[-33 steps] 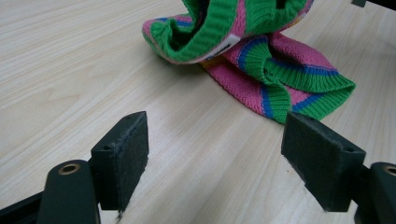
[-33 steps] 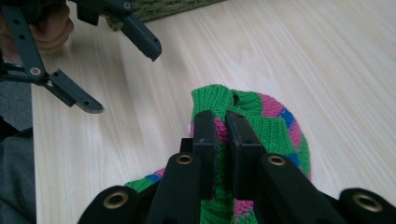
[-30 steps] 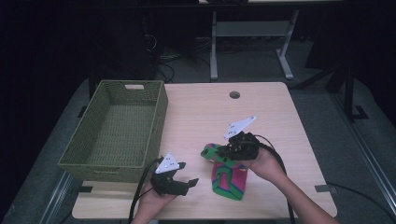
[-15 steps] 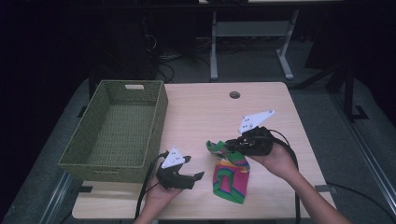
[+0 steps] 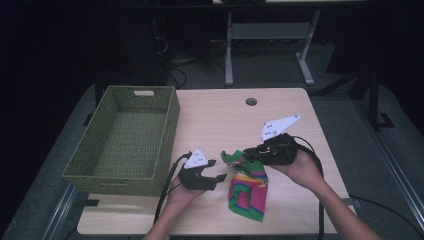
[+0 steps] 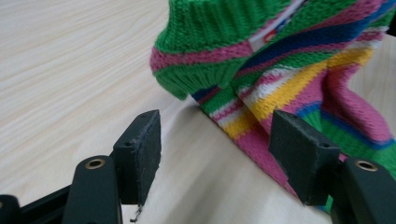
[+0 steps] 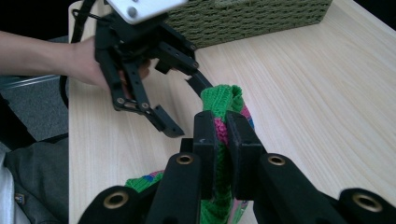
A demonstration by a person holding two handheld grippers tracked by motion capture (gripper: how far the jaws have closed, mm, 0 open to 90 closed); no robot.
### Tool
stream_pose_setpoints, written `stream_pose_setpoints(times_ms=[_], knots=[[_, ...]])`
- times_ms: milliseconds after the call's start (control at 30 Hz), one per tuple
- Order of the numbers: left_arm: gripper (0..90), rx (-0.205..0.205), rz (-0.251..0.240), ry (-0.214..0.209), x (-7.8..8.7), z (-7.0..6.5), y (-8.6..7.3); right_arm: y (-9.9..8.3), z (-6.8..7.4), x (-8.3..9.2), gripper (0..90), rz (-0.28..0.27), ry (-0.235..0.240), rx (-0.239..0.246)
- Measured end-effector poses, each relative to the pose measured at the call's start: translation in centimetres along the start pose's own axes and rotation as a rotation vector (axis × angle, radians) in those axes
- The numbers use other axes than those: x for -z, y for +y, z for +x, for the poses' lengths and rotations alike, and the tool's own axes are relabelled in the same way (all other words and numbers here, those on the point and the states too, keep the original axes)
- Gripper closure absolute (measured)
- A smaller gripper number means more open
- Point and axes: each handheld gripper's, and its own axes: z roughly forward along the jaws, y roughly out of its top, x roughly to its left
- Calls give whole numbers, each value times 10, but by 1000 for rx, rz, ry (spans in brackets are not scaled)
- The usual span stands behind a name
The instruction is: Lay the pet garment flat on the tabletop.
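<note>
Knitted, rainbow-striped sock (image 5: 247, 190), seemingly green-cuffed, hangs pinched in the right tongs (image 5: 242, 156); left tongs (image 5: 216, 175) gape, just narrowing.

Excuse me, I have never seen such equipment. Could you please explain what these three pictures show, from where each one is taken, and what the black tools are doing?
There is no robot here: a person holds a hand-operated two-jaw gripper in each hand. The high view looks down on a wooden table. Each of the other two pictures comes from a small camera riding on one gripper, looking along its black jaws.

On the table stand an empty green woven basket and a knitted sock with green, pink, yellow and blue stripes.

The right gripper is shut on the sock's green cuff and lifts that end, while the rest lies on the table. The left gripper is open; its jaws have just been closing a little, with the sock's edge just beyond them, not yet pinched.
</note>
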Motion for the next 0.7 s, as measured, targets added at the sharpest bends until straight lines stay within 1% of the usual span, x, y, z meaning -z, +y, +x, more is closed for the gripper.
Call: stream_pose_setpoints(times_ms=[33, 100, 167, 233, 267, 300, 333, 367, 400, 467, 533, 600, 667, 700], knots=[[335, 0, 0, 0, 0, 0, 0, 0, 0, 1, 827, 0, 2, -2], [326, -12, 7, 1, -10, 4, 2, 0, -1, 2, 827, -5, 4, -2], [320, -19, -9, 8, -16, 5, 5, -1, -2, 3, 827, -8, 8, 0], [313, -23, -9, 10, -18, 5, 6, -1, -3, 5, 827, -9, 5, 0], [319, -33, -18, 26, -22, 6, 10, -2, -3, 6, 827, -8, 6, 0], [334, -31, -19, 19, -24, 7, 11, -2, -4, 6, 827, -10, 6, -2], [370, -35, -16, 5, -25, 8, 12, -2, -4, 7, 827, -8, 3, -4], [443, -37, -11, -4, -26, 8, 12, -3, -5, 8, 827, -7, -2, 3], [483, -45, -13, -13, -27, 8, 14, -3, -5, 8, 827, -5, -4, 2], [610, -46, -28, -27, -27, 7, 15, -5, -6, 9, 827, -1, -10, -1], [710, -47, -41, -36, -25, 6, 18, -8, -8, 11, 827, 0, -15, -12], [789, -53, -29, -32, -23, 6, 21, -10, -11, 13, 827, -1, -26, -12], [828, -66, -19, -25, -21, 6, 24, -13, -13, 15, 828, 8, -42, -19], [833, -70, -9, -26, -19, 6, 26, -15, -16, 15, 828, 10, -49, -25]])
